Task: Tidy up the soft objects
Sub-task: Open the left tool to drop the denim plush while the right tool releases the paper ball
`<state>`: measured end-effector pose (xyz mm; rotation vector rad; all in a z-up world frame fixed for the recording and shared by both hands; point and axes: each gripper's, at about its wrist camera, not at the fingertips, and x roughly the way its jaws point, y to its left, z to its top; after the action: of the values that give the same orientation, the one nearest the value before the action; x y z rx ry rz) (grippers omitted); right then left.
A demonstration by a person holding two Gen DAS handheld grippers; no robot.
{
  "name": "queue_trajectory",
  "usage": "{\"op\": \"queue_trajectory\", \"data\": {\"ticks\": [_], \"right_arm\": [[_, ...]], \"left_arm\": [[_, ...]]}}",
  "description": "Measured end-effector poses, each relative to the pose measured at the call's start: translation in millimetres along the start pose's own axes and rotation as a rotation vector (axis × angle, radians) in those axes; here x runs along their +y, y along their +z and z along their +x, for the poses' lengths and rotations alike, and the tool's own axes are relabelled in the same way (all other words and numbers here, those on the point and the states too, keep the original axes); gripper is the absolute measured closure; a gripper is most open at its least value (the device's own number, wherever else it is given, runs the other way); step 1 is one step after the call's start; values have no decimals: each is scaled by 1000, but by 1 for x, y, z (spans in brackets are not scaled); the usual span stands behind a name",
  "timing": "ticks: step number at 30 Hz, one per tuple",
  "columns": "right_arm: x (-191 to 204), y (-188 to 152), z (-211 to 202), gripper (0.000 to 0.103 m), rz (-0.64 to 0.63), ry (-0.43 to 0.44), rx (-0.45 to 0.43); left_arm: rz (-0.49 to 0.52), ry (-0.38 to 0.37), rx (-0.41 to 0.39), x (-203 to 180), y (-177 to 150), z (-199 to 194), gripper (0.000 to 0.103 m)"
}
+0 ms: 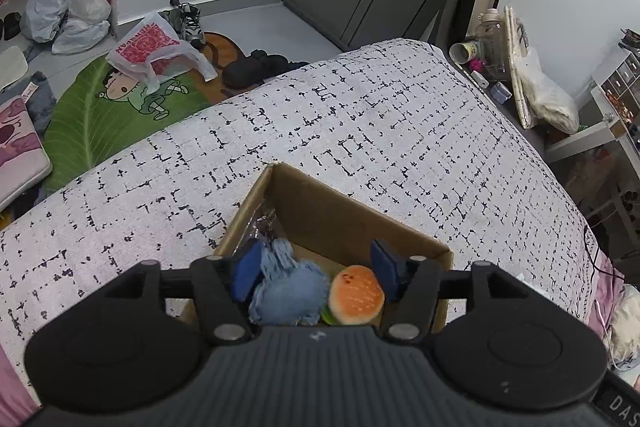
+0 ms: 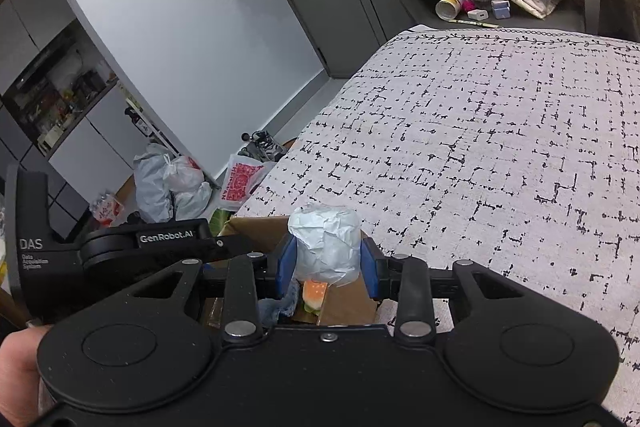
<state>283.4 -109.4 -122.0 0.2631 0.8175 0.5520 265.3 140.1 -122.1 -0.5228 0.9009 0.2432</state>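
Left wrist view looks down on a cardboard box (image 1: 360, 223) sitting on the bed (image 1: 400, 115), where the left tongs (image 1: 316, 273) stand apart over a blue fuzzy toy (image 1: 288, 291) and a burger plush (image 1: 356, 295) lying side by side inside the box, no pad pressing either. Right wrist view shows the right tongs (image 2: 327, 267) clamped on a pale crumpled soft bundle (image 2: 325, 247), held above the same box, with the left tool just to its left.
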Motion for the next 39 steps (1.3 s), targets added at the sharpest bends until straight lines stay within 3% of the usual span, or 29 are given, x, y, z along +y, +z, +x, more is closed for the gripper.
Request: {"op": "queue_trajectory", "data": {"ticks": [16,18,21,22,30,39], "right_arm": [[21,1,18,68,-49,8,-6],[23,1,21,67,-53,31,7],[27,0,22,47,-69,41,8],[29,1,21,46,-78,34,3],[23,0,9,45,-43,-19,-20],[19,-16,-21,42,-14,-40,-2]], "left_arm": [[-22,-29,5,25,6,-10,31],[-31,-32,6,28,6,-12,31],[-34,-40,8,31,5,-16,31],[-36,-44,10,32,4,-18,31],[-16,-29,3,35,-3,-41,30],[18,-42,-11,35,-7,-80,17]]}}
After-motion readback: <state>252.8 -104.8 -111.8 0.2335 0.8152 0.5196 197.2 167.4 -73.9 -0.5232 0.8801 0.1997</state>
